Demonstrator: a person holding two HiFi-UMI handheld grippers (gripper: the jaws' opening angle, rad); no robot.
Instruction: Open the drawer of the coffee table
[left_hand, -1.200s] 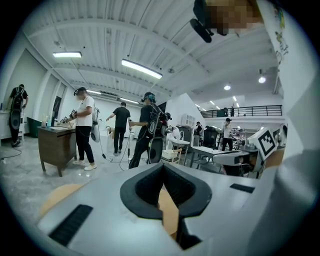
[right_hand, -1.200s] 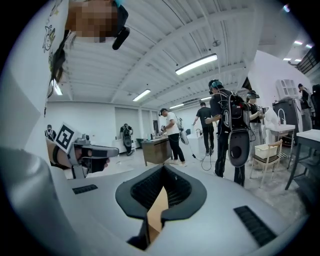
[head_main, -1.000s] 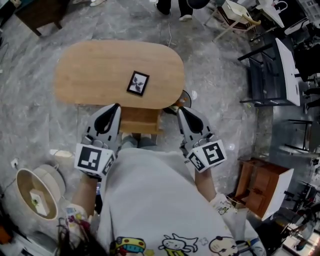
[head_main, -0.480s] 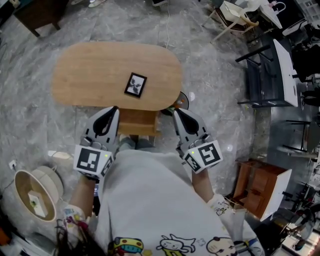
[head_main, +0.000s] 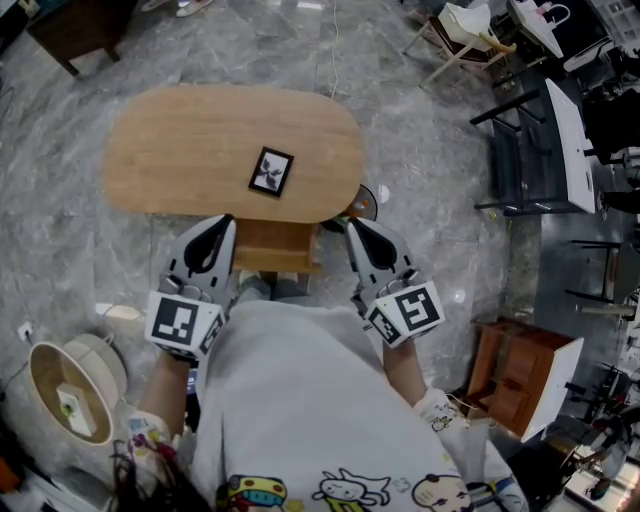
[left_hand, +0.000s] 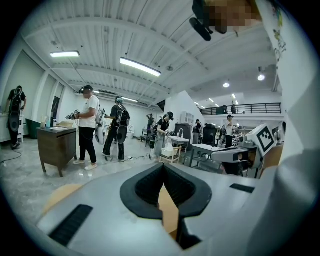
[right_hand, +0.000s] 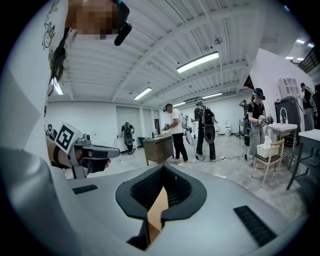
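While shut, left gripper (head_main: 226, 221) and right gripper (head_main: 350, 225) flank the drawer (head_main: 278, 246) edges.

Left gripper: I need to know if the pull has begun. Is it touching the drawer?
Cannot tell. From above, the head view puts the left gripper beside the drawer; neither gap nor contact shows plainly.

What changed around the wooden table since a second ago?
Only someone's dark shoes at the far edge left the view. The oval light-wood coffee table, the small black-framed picture on it, and the shut grey left gripper and right gripper all stayed put.
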